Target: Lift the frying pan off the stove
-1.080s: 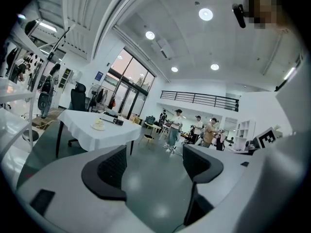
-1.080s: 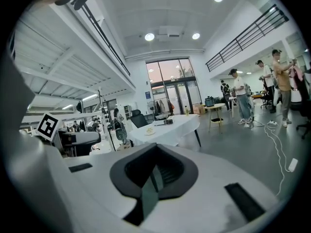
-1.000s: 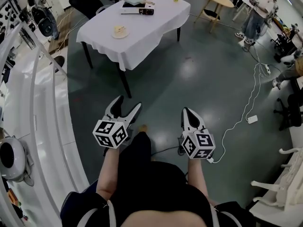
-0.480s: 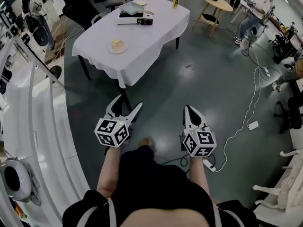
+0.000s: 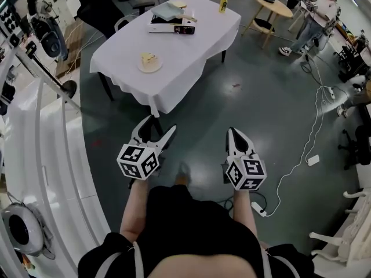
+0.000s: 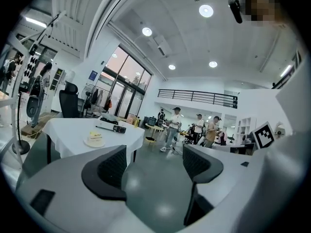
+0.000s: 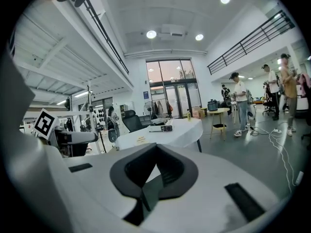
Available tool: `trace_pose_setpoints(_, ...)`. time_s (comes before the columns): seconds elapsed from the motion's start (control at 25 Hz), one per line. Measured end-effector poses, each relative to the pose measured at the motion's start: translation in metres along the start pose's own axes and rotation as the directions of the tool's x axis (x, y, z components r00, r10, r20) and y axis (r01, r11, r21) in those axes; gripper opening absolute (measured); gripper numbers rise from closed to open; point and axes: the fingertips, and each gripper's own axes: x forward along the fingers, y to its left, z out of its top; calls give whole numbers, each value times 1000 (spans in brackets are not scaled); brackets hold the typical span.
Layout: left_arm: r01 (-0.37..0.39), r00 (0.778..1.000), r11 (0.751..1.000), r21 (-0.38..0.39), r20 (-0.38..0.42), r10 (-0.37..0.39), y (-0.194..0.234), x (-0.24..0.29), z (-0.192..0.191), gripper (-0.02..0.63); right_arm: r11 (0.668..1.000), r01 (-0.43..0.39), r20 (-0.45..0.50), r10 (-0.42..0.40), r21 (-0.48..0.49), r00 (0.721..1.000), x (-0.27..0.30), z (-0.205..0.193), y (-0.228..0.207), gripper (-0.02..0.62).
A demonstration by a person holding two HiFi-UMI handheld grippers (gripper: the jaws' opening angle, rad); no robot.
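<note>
A white-clothed table [image 5: 191, 45] stands several steps ahead of me. On its far end sits a flat portable stove [image 5: 171, 25] with a grey-green pan-like thing [image 5: 168, 8] on top, too small to make out well. My left gripper [image 5: 157, 126] is held at waist height over the floor, open and empty. My right gripper [image 5: 232, 132] is beside it, shut with nothing in it. In the left gripper view the stove [image 6: 111, 126] shows beyond the spread jaws. The right gripper view has the stove [image 7: 161, 127] above the closed jaws.
A plate with a cake slice [image 5: 149, 62] and a yellow bottle [image 5: 223, 3] share the table. A black chair [image 5: 107, 7] stands behind it, a round wooden table [image 5: 268, 2] and people [image 5: 316, 16] to the right. A cable with power strip [image 5: 313, 160] lies on the floor. White curved rails [image 5: 46, 155] run along my left.
The table has shifted a little nearer and rightward in the head view as I step forward. Both grippers keep their pose and state.
</note>
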Motion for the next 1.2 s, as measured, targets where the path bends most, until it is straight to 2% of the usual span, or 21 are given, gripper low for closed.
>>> trace_pose_setpoints(0.36, -14, 1000, 1000, 5, 3, 14, 41, 22, 12, 371, 1000, -15, 10, 15, -14, 1000, 55, 9, 6, 2)
trace_pose_setpoints(0.72, -9, 1000, 1000, -10, -22, 9, 47, 31, 6, 371, 1000, -28, -26, 27, -11, 999, 67, 0, 13, 2)
trace_pose_setpoints(0.96, -17, 999, 999, -29, -37, 16, 53, 45, -5, 371, 999, -40, -53, 40, -5, 998, 83, -11, 3, 2)
trace_pose_setpoints(1.2, -31, 999, 999, -29, -29, 30, 67, 85, 4, 371, 998, -57, -47, 56, -10, 997, 123, 2, -18, 2)
